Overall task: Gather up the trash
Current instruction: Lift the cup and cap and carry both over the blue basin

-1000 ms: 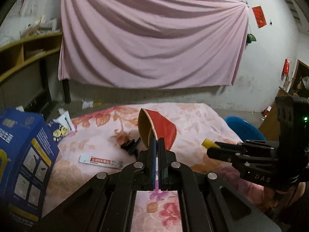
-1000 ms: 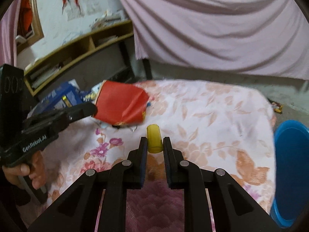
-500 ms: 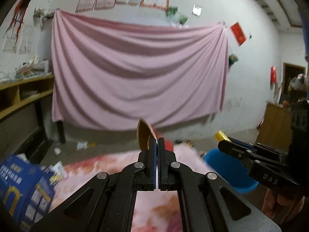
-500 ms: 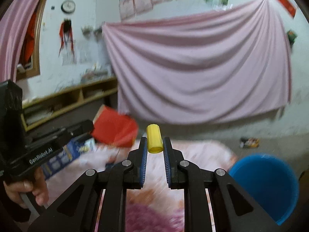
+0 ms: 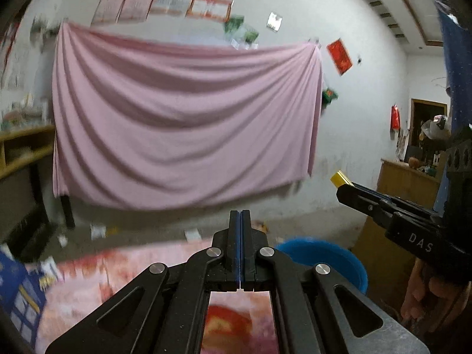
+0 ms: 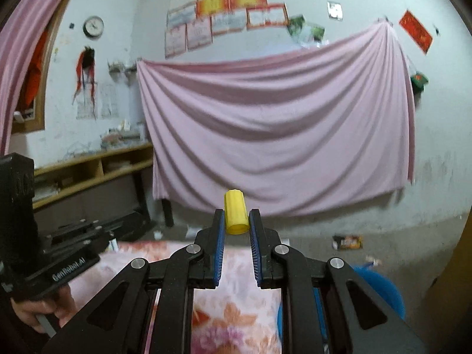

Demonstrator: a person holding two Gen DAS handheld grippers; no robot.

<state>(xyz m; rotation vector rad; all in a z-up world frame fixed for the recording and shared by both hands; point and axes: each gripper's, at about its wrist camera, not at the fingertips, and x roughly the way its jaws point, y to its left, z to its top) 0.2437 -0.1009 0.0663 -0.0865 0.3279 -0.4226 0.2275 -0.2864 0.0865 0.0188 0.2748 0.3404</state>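
Right gripper (image 6: 235,221) pinching a yellow cap (image 6: 234,211), left gripper (image 5: 240,221) pressed together with nothing visible between its pads, wall clock (image 6: 93,26) only in right view.

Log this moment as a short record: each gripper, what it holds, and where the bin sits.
left gripper: shut, nothing visible between its fingers
right gripper: shut on the yellow cap
blue bin: low, beside the floral cloth, to the right in both views
bin contents: cannot tell
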